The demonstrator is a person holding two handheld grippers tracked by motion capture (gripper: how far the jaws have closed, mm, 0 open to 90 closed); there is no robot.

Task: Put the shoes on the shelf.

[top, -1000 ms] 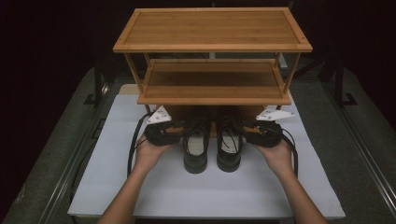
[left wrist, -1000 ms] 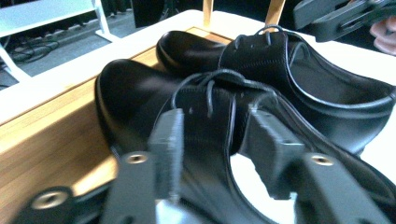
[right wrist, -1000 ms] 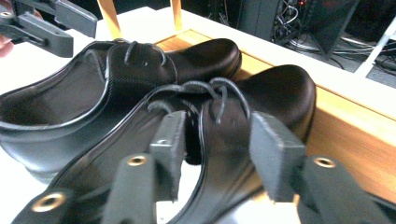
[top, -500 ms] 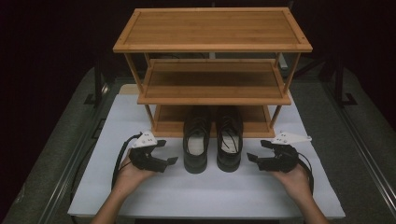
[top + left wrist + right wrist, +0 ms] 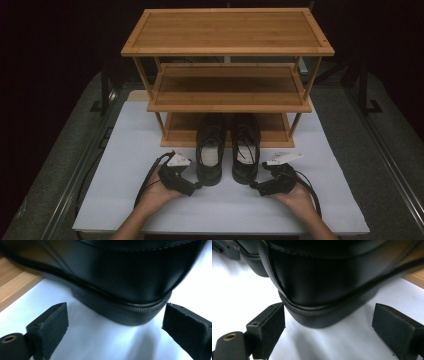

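Black shoes (image 5: 228,150): toes under the wooden rack (image 5: 227,75), heels out, easy to grab.
Left tongs (image 5: 194,187): open by one heel.
Right tongs (image 5: 256,187): open by the other.

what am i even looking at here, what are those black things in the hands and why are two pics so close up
A person sits at a table and holds a hand tool with two black jaws in each hand: the left gripper and the right gripper. The wide picture comes from a camera above the table. Each close-up comes from a small camera riding on one gripper, looking along its jaws.

On the white mat stands a bamboo shoe rack, with a pair of black shoes toes-in at its lowest shelf. Each gripper is open and points at a heel: the left shoe and the right shoe. Nothing is held.
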